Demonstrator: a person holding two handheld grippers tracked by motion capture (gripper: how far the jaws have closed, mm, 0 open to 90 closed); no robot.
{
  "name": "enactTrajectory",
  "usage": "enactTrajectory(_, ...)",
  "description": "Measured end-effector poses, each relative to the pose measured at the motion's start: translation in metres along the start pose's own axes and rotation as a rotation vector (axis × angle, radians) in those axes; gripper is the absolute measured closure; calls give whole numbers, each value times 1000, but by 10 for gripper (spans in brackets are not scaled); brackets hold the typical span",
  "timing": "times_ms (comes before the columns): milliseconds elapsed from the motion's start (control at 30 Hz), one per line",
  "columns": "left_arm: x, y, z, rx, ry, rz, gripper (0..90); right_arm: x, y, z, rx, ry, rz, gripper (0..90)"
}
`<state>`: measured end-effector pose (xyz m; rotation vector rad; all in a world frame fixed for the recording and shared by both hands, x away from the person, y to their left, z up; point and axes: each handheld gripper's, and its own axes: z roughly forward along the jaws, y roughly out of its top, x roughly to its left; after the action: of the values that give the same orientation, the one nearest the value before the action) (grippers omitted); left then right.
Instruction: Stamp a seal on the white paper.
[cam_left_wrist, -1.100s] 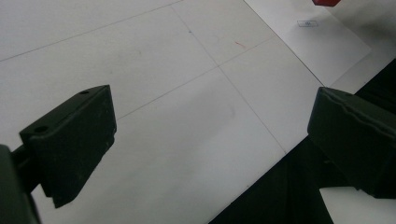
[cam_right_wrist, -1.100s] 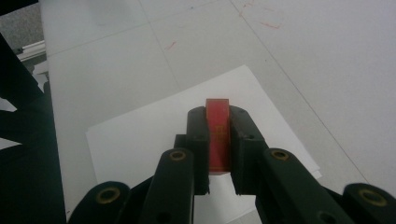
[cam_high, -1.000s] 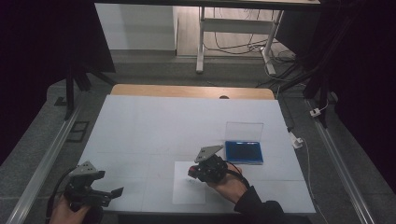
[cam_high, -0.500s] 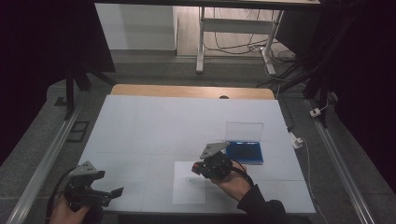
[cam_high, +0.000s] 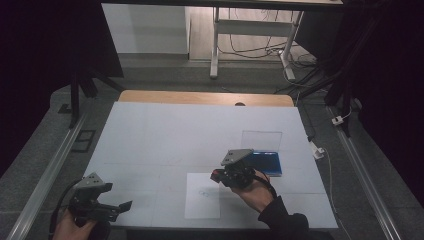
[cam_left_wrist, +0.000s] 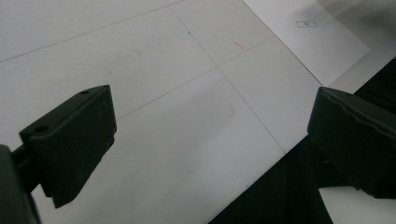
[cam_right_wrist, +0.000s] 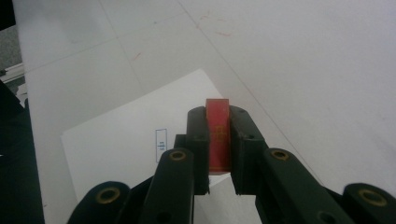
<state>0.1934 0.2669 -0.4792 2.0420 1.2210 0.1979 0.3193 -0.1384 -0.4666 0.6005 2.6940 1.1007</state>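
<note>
A small red block (cam_right_wrist: 218, 134), apparently a stamp, is clamped upright between the two black jaws of the right gripper (cam_right_wrist: 218, 140), its red top standing just proud of the jaw tips. In the right gripper view it is seen held above the sheet of white paper (cam_right_wrist: 135, 154), close to that sheet's far corner; whether its lower face touches the paper cannot be told. A small blue-outlined box (cam_right_wrist: 160, 144) is printed on the sheet just beside the jaws, and nothing red is seen stamped inside it.

In the high view the paper (cam_high: 202, 196) lies near the front edge of the white table (cam_high: 165, 135), about midway along it, with a faint mark near its middle. The right gripper (cam_high: 231, 175) is held over the sheet's right edge. Behind it, toward the table's right edge, a blue ink pad (cam_high: 265, 163) is seen with its clear lid (cam_high: 261, 140) raised at the back.

The left gripper (cam_high: 107, 207) is held at the front left corner of the table, well apart from the paper; its jaws stand wide apart with nothing between them, as the left gripper view confirms.

As a judgement, the stamp has been picked up and brought to the sheet, so the carrying is done. What is left appears to be pressing it into the printed box and setting it down again.
</note>
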Motion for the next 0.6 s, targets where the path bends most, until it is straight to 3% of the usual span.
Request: enactTrajectory(600, 0, 0, 0, 0, 0, 1, 20, -23, -8, -19, -23, -67, 52, 797)
